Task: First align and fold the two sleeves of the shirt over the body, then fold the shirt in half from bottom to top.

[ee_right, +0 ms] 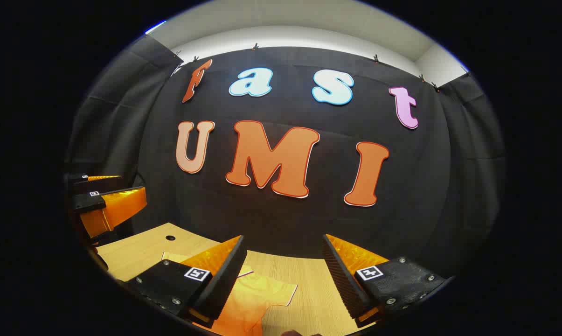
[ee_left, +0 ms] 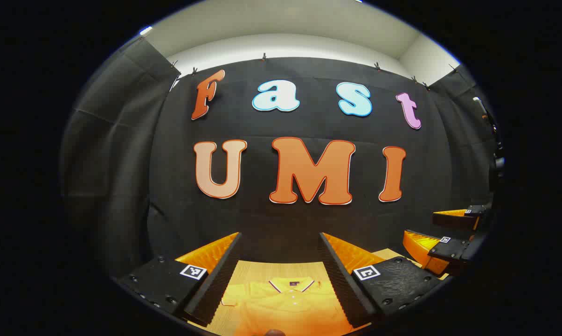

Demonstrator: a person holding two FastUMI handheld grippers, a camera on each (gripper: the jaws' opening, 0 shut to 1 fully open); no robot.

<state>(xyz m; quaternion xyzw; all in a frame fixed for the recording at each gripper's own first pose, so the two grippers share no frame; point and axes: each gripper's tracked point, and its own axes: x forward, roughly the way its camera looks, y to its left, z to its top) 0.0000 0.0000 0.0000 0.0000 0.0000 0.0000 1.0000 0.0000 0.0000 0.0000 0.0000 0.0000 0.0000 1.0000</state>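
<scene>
A yellow polo shirt [ee_left: 285,305] lies flat on the wooden table [ee_left: 257,270], its trimmed collar [ee_left: 292,283] pointing toward the back wall. My left gripper [ee_left: 280,234] hovers above it, open, with the collar and chest showing between the fingers. My right gripper [ee_right: 283,237] is open too, held over the shirt's short sleeve [ee_right: 269,294], which spreads out sideways on the table [ee_right: 308,280]. Neither gripper touches the cloth. In the left gripper view the right gripper [ee_left: 420,224] hangs open at the right; in the right gripper view the left gripper [ee_right: 134,183] hangs open at the left.
A small round hole [ee_right: 170,238] sits in the tabletop near the back left. Black cloth walls close the booth behind and at both sides. Bare wood lies to the right of the sleeve.
</scene>
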